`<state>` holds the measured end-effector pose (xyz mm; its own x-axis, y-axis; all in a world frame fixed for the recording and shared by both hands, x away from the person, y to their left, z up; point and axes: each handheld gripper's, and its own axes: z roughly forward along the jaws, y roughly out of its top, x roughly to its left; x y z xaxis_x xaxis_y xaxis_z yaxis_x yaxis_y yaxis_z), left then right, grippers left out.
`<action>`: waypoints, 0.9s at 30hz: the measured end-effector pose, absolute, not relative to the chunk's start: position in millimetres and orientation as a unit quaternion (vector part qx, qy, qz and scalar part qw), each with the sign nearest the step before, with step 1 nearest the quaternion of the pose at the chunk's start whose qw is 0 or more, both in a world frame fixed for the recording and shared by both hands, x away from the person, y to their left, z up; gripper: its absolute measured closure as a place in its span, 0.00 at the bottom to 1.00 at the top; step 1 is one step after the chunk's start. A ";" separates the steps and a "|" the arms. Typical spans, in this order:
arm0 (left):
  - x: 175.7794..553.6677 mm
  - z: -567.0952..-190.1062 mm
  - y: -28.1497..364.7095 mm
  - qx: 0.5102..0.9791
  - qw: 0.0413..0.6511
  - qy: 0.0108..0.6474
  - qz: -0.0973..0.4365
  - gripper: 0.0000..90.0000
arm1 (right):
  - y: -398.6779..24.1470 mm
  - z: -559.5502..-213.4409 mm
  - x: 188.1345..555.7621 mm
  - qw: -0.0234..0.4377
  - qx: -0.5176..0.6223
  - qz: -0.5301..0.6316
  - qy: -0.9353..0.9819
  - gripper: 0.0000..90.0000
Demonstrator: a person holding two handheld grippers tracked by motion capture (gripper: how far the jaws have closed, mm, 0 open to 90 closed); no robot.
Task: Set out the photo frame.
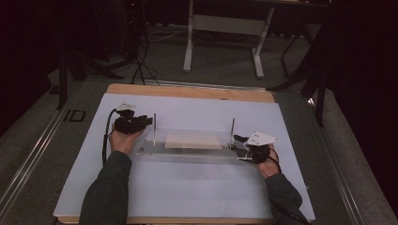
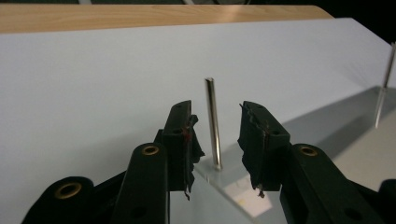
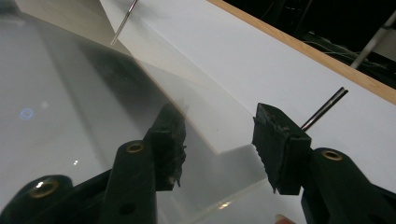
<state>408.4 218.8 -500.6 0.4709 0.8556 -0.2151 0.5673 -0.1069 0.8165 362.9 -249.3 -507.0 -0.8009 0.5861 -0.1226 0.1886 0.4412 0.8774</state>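
Left gripper (image 2: 215, 140), frame centre: jaws half open around upright metal rod (image 2: 212, 122), not touching. Right gripper (image 3: 219, 140): jaws wide, holding nothing, over clear acrylic base (image 3: 70, 116).

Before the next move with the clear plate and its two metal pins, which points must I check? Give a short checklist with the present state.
1. Left gripper open around left pin, pads apart from it: ok.
2. Left pin upright in the clear plate: ok.
3. Right pin upright: ok.
4. Right gripper open over the plate corner, pads not pressing: ok.
5. Plate flat on the white sheet: cannot tell.
6. White card lying between the pins: ok.
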 end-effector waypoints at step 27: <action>339.1 -506.6 227.6 0.789 0.427 0.362 0.253 0.65 | -249.0 -505.2 363.8 0.209 0.236 0.472 0.823 0.58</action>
<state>339.1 227.6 -506.6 0.6094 0.7876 0.0905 0.3547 -0.3730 0.8574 363.8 -249.0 -505.2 -0.8013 0.5859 -0.1210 0.1911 0.4423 0.8763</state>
